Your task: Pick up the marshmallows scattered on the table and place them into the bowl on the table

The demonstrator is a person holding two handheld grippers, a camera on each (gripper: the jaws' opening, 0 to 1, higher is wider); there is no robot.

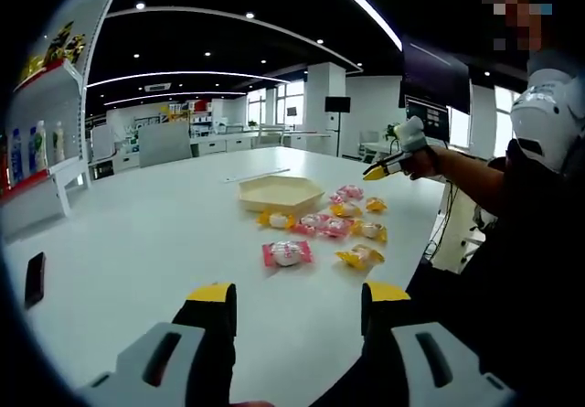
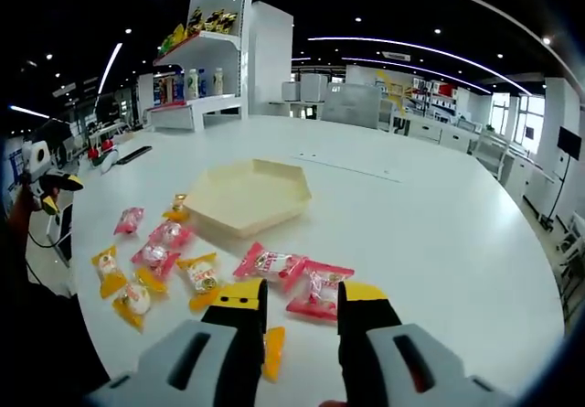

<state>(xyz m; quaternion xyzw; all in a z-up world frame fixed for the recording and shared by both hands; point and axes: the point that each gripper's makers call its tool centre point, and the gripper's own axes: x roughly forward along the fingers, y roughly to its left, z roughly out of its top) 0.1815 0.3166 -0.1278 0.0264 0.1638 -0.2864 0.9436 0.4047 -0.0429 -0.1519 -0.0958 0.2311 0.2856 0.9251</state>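
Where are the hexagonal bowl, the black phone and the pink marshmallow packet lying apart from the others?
Hexagonal bowl (image 2: 239, 197), right gripper view, inner floor.
Black phone (image 1: 35, 279), left gripper view, screen middle.
Pink marshmallow packet (image 1: 286, 253), left gripper view, wrapper middle.

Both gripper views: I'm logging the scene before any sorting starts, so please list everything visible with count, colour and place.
bowl: one, cream, six-sided, empty, on the white table behind the sweets.
marshmallows: about ten wrapped, pink and yellow, scattered on the table in front of and beside the bowl; none inside it.
phone: one, dark, flat on the table's far side in the left gripper view.
shelf: one, white, holding bottles and packets, beside the table.
left gripper: grey with yellow-tipped black fingers, open, above the table.
right gripper: same colours, open, over the nearest sweets.
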